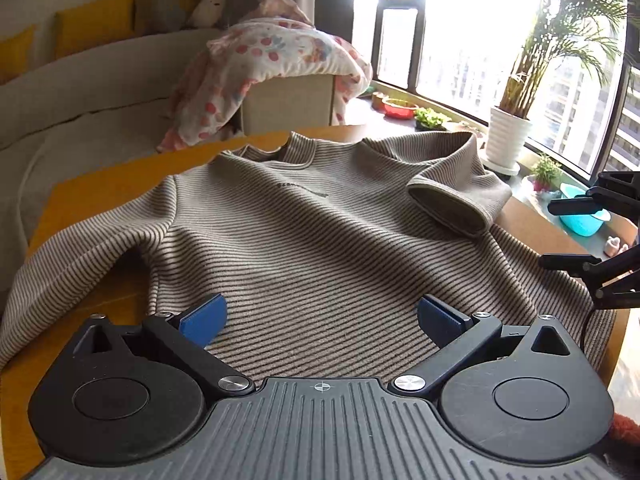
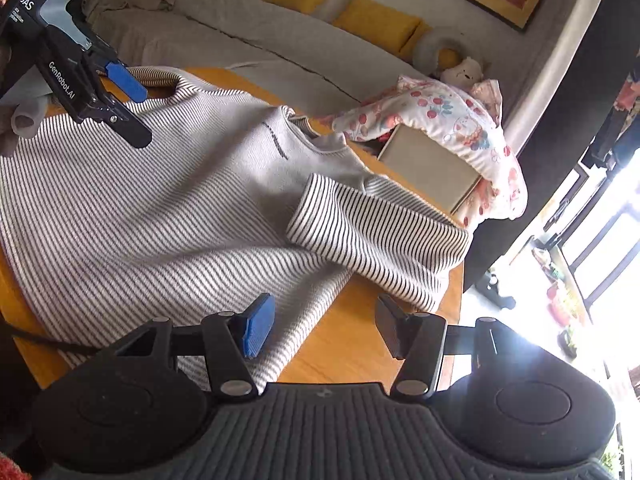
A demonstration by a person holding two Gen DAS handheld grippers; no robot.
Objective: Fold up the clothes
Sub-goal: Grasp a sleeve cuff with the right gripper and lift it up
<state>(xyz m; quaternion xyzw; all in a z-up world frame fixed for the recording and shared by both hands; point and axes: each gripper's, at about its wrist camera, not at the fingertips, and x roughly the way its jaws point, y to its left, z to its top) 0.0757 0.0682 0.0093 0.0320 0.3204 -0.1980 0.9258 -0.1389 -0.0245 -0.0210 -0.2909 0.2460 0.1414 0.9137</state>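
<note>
Both tongs gape empty over the brown-and-cream striped knit sweater (image 1: 304,240), the left gripper (image 1: 320,320) above its hem and the right gripper (image 2: 320,328) at its edge (one sleeve (image 2: 376,236) already crossed inward), so the next fold likely needs a grasp first.

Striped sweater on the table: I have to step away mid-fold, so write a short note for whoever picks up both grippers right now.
Left gripper: open, holding nothing, above the sweater's lower body near the hem.
Right gripper: open, holding nothing, over the table edge by the sweater's hem corner.
Striped sweater: spread front-up on the wooden table, collar far from you.
Done: one sleeve is folded in across the chest.
Left: the other sleeve still trails out toward the table edge; fold it in, then fold the body, probably hem toward collar.
</note>
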